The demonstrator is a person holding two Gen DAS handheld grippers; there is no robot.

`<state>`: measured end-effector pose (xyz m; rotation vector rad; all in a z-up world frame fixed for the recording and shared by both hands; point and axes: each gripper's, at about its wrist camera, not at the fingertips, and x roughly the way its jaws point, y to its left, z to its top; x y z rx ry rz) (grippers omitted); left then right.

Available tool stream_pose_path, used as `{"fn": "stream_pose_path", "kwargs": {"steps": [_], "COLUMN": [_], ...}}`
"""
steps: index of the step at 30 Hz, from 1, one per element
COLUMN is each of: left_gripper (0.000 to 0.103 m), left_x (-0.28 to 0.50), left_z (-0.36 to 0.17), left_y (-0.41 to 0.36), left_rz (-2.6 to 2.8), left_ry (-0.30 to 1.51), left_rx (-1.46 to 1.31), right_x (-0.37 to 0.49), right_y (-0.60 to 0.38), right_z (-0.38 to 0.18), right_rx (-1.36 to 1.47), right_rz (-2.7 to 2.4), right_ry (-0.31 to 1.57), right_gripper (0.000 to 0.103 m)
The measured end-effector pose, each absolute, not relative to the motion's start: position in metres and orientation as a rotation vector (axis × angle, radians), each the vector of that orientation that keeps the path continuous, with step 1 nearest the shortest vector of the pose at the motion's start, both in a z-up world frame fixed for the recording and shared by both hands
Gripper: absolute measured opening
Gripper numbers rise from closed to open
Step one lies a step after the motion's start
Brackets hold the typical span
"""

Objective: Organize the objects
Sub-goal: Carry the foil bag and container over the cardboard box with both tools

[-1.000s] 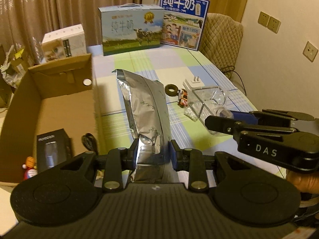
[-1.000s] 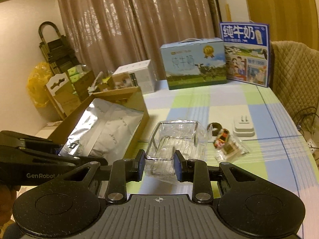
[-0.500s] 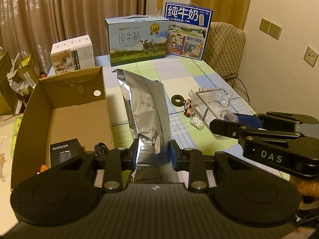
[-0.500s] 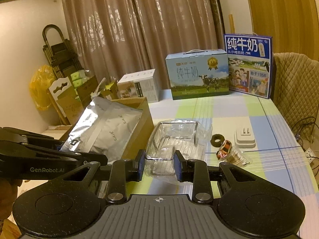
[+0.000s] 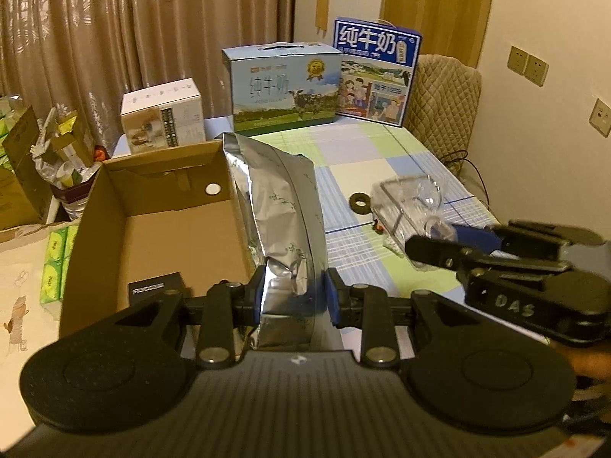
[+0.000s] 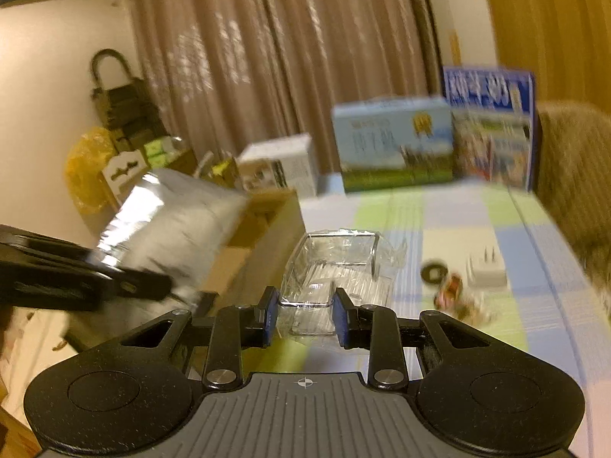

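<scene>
Left gripper (image 5: 294,295) fingers still clamp silver pouch (image 5: 282,206), now raised beside cardboard box (image 5: 160,229). Right gripper (image 6: 304,315) fingers grip clear plastic container (image 6: 332,267) over counter (image 6: 458,221). Only left view shows black box (image 5: 154,290) inside.

Silver pouch (image 5: 282,206), checked blue-green tablecloth (image 5: 389,156)

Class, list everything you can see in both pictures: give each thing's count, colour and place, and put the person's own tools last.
foil bag: 1, silver, in left jaws
plastic tray: 1, clear, in right jaws
cardboard box: 1, brown, table's left edge
black box: 1, inside cardboard box
milk cartons: 2, blue, table's far end
ring: 1, dark, on tablecloth
plug adapter: 1, white, on tablecloth
left gripper: 1, black
right gripper: 1, black
</scene>
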<state>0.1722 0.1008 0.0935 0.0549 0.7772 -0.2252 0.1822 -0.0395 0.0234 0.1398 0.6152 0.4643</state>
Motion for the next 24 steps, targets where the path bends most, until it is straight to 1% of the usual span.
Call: {"fn": "stream_pose_path", "kwargs": {"steps": [4,13,24], "left_gripper": [0.026,0.026,0.026], "left_x": [0.173,0.172,0.174], "left_z": [0.093,0.096,0.105], "left_y": [0.114,0.132,0.164], "left_rz": [-0.205,-0.167,-0.109], "left_ry": [0.781,0.780,0.782], "left_rx": [0.053,0.051,0.054], "right_x": [0.184,0.193,0.193], "right_y": [-0.032,-0.012,0.014], "right_z": [0.025,0.019,0.023], "right_rx": [0.115,0.139,0.130], "right_rz": [0.483,0.531,0.615], "right_ry": [0.594,0.611,0.551], "right_gripper": [0.027,0.027,0.027]}}
